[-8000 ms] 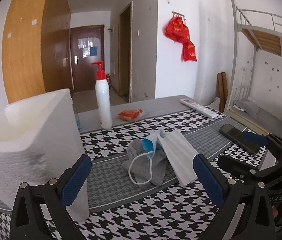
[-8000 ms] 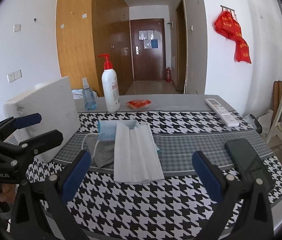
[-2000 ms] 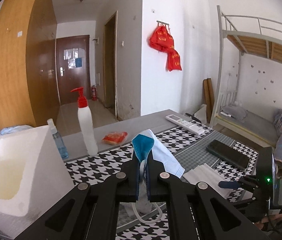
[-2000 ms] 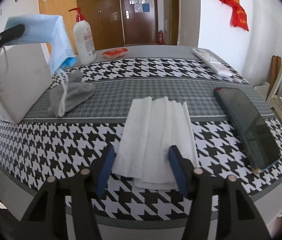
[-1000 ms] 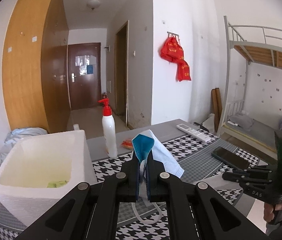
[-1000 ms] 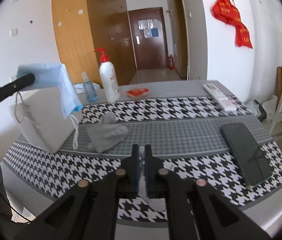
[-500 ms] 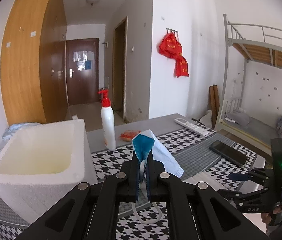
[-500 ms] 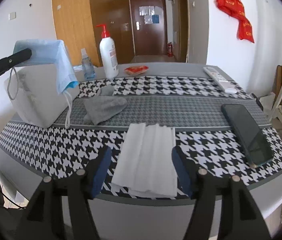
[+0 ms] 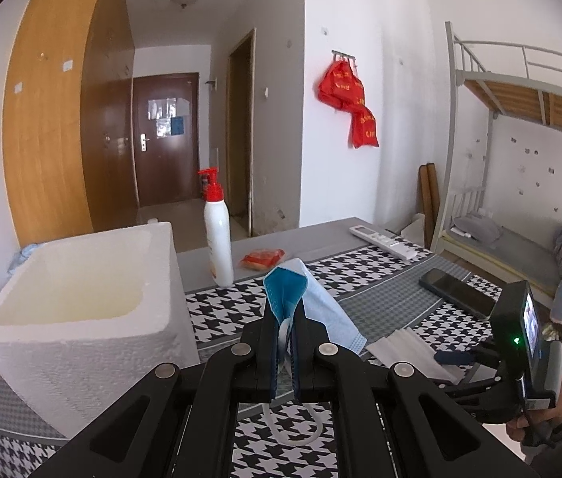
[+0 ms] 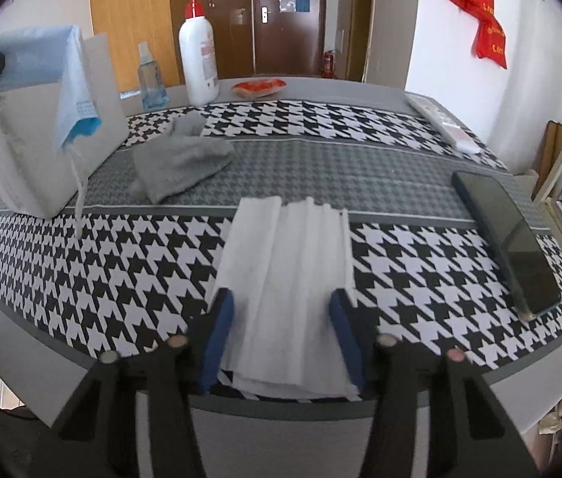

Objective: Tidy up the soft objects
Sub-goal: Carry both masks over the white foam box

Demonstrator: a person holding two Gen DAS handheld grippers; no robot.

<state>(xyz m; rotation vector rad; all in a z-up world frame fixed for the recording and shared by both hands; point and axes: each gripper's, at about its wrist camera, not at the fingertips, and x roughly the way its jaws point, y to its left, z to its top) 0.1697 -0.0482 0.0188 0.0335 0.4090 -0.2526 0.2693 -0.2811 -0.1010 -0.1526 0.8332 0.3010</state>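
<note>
My left hand-held gripper [image 9: 285, 342] is pressed together on the folded blue mask [image 9: 305, 302], pinching it near its fold so the mask hangs in the air above the table [image 9: 384, 302], its white ear loop [image 9: 297, 434] dangling below the fingers. From the right wrist view I see the same mask [image 10: 54, 79] hanging in front of the white foam box [image 10: 42, 159], which stands open-topped at the table's left end; I cannot tell whether the mask touches the box. My right hand-held gripper [image 10: 281, 330] is spread, one blue pad on each side of the near end of the white tissue stack [image 10: 285, 275], which lies flat on the houndstooth cloth [image 10: 121, 263] at the table's near edge. I cannot tell whether the pads touch the stack. A grey sock [image 10: 181, 163] lies crumpled on the cloth's grey band, just beside the box. A phone [image 10: 508, 235] lies face up at the right, well apart from the tissues. At the far edge stand a pump bottle [image 10: 198, 59] and a small spray bottle [image 10: 151, 79], with a red packet [image 10: 259, 87] near them and a remote [image 10: 444, 123] off to the right.
</note>
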